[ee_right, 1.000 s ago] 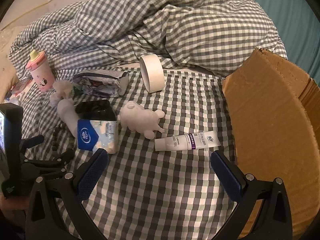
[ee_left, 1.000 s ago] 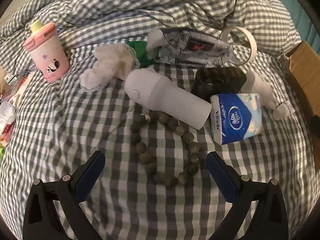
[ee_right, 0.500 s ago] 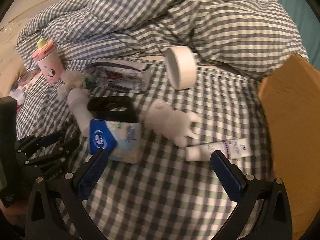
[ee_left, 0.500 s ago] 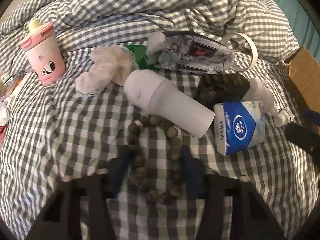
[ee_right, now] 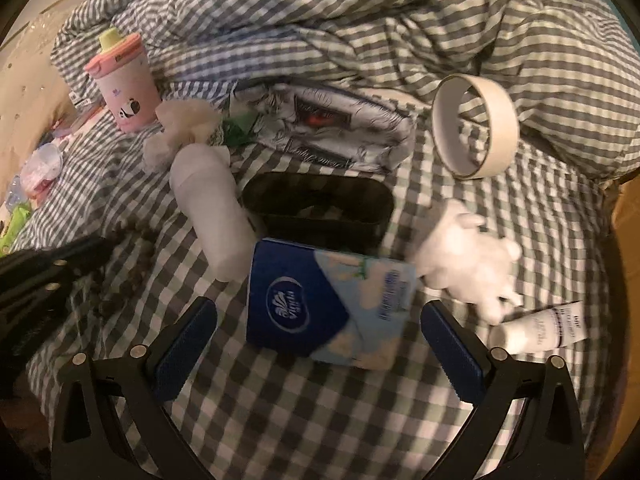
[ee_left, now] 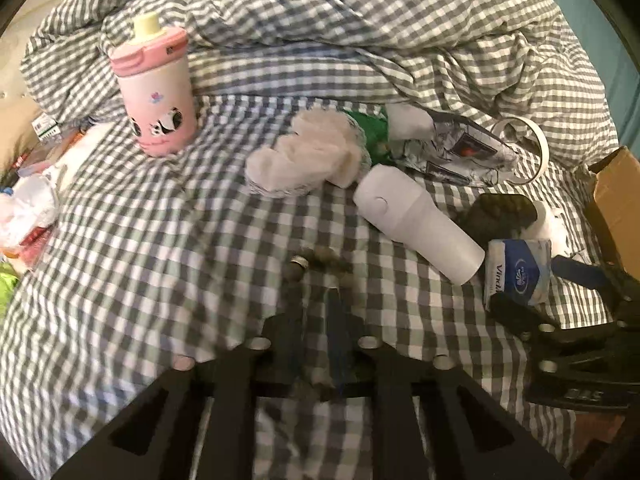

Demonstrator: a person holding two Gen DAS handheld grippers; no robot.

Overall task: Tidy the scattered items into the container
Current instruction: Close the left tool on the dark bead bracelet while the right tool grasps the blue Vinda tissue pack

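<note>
Left tool (ee_left: 316, 320) has just been closing; jaws nearly together, pinched on the bead bracelet (ee_left: 320, 258), whose beads trail out past the tips onto the checked bedsheet (ee_left: 160, 264). Frame is blurred, so the exact pad contact is hard to read. Right tool (ee_right: 318, 340) is wide open, pads on either side of the blue tissue pack (ee_right: 328, 304) but not touching it. Beyond the pack: black case (ee_right: 316, 208), white cylinder (ee_right: 212, 208) at its left, white plush toy (ee_right: 468, 256) at its right, small tube (ee_right: 540, 326) by the right finger. Farther back: tape roll (ee_right: 476, 132), printed pouch (ee_right: 320, 128), pink cup (ee_right: 124, 84). Cardboard box (ee_left: 616, 200) sits at the right edge of the left view.
</note>
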